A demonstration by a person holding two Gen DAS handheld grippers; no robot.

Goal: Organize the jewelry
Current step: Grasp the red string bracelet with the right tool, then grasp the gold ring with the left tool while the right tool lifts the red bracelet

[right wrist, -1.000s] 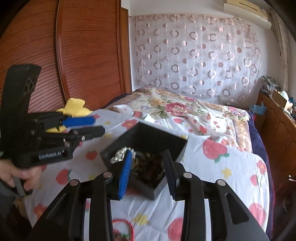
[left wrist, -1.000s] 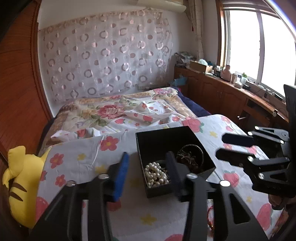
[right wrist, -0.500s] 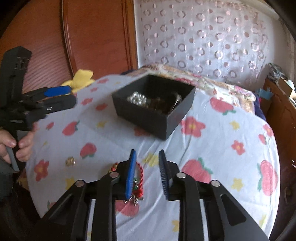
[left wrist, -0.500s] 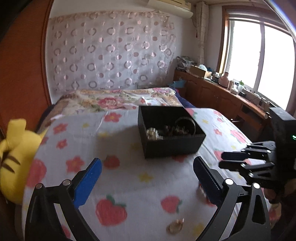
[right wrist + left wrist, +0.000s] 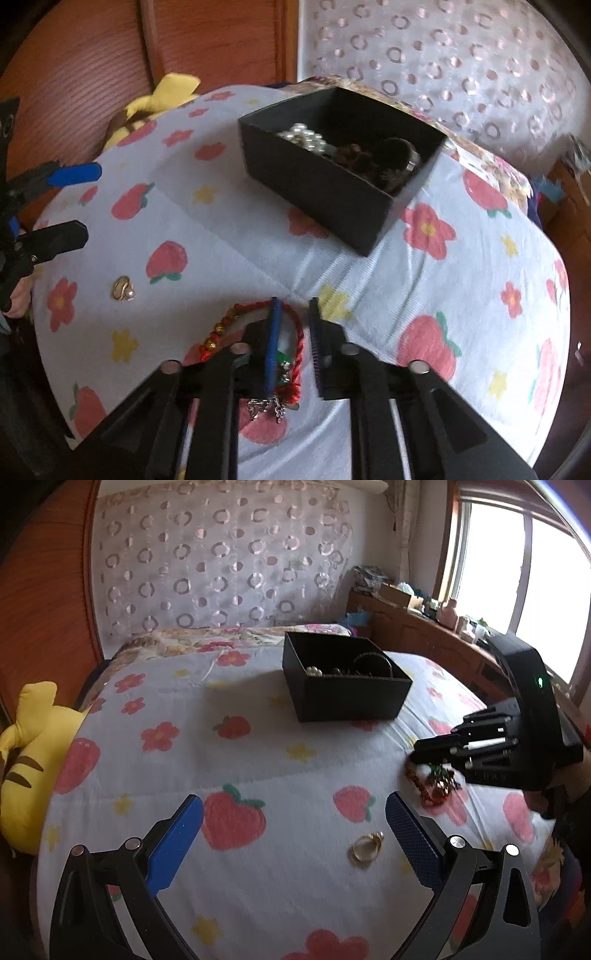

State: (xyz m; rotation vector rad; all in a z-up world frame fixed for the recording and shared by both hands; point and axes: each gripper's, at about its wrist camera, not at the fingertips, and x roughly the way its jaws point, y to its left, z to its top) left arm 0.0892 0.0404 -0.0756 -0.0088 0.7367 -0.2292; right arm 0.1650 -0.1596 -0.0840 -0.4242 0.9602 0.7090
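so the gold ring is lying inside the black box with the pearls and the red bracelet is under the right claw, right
Not quite. The small gold ring lies on the flower-print bedcover, outside the black rectangular box, just ahead of the open left claw; the left wrist view shows it. The red beaded bracelet is indeed under the right claw.

Lying as soft, matt printed cloth: bedspread [image 5: 258,760], faintly ribbed under strawberries and flowers. Sitting matt and black like stiff card: box [image 5: 332,184], smooth-walled. Gleaming inside it: glossy pearls [image 5: 306,138]. Shining as polished gold-toned metal: ring [image 5: 365,847]. Showing twisted red cord with glossy gold beads: bracelet [image 5: 299,339]. Looking like matt black plastic with textured blue pads [image 5: 413,834]: left gripper [image 5: 295,827]. Glowing warm and ribbed, semi-gloss wood: wardrobe [image 5: 92,74]. Looking plush: yellow toy [image 5: 33,760].
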